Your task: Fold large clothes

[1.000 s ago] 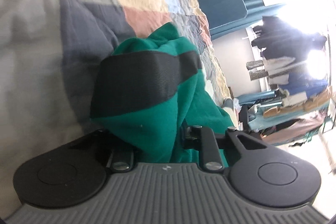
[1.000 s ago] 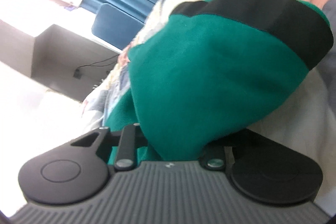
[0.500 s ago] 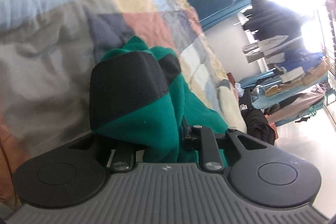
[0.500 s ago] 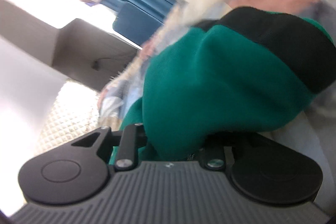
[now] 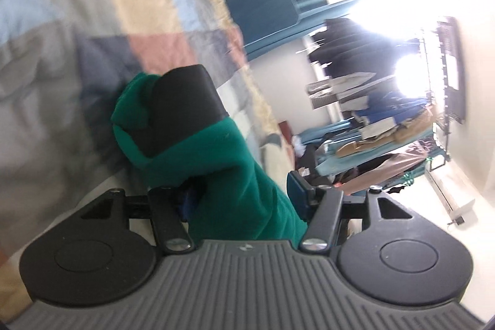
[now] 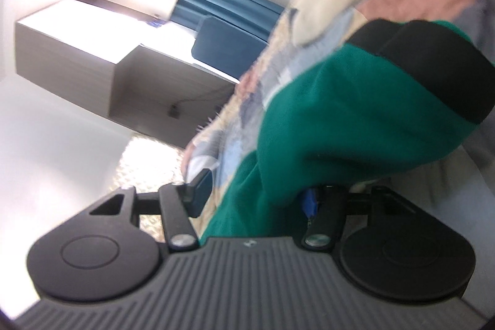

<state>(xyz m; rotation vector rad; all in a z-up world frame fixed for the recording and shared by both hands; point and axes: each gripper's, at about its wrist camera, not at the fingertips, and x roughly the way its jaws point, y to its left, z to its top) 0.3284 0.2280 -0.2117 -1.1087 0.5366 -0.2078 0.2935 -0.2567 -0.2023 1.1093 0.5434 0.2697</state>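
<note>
A: What's the cloth?

B: One green fleece garment (image 5: 235,163) with a black ribbed band (image 5: 185,104), soft and bunched into a lump. It lies on a patchwork quilt (image 5: 102,30) of grey, cream, pink and blue squares.

A: And the left gripper (image 5: 241,200)?

B: Its jaws are spread wide, with the fleece running between them. One blue finger pad (image 5: 298,190) stands clear of the cloth, so nothing is pinched.

A: The right gripper (image 6: 256,197)?

B: The same: parted wide, with the green fleece garment (image 6: 340,126) draped through the gap and its black ribbed band (image 6: 439,67) at the far end. One finger (image 6: 199,190) is apart from the fabric; the other is partly hidden under it.

A: Any containers?

B: None that I can make out. Beyond the quilt are a teal chair (image 5: 263,8) and a blurred rack of hanging clothes (image 5: 371,101).
</note>
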